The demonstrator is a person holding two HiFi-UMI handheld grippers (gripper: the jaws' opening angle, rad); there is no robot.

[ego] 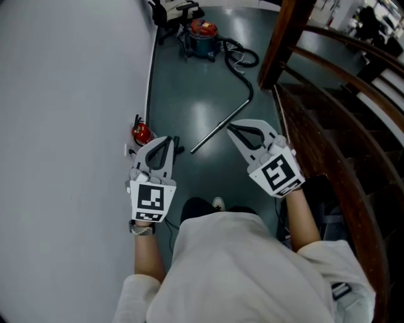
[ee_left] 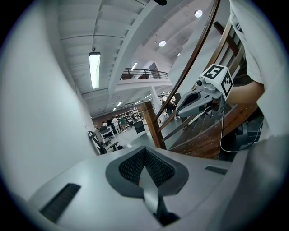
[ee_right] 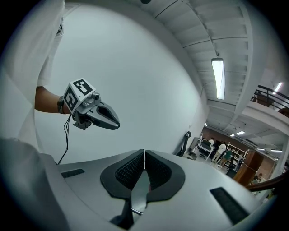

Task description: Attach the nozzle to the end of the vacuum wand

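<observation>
In the head view the silvery vacuum wand [ego: 219, 128] lies on the grey floor. A black hose [ego: 243, 76] joins it to the red and blue vacuum cleaner [ego: 202, 35] further back. My left gripper [ego: 169, 140] is held in the air near the white wall, shut and empty. My right gripper [ego: 232, 128] hovers over the wand's near part, also shut with nothing in it. A small dark piece [ego: 179, 149] shows by the left gripper's tip; I cannot tell whether it is the nozzle. Each gripper view shows closed jaws and the other gripper [ee_left: 180, 110] [ee_right: 115, 124].
A white wall [ego: 69, 126] runs along the left, with a red object [ego: 141, 132] at its foot. A dark wooden staircase with a railing [ego: 334, 113] fills the right. Office chairs [ego: 177, 11] stand behind the vacuum cleaner. People stand far back in the hall [ee_right: 221, 151].
</observation>
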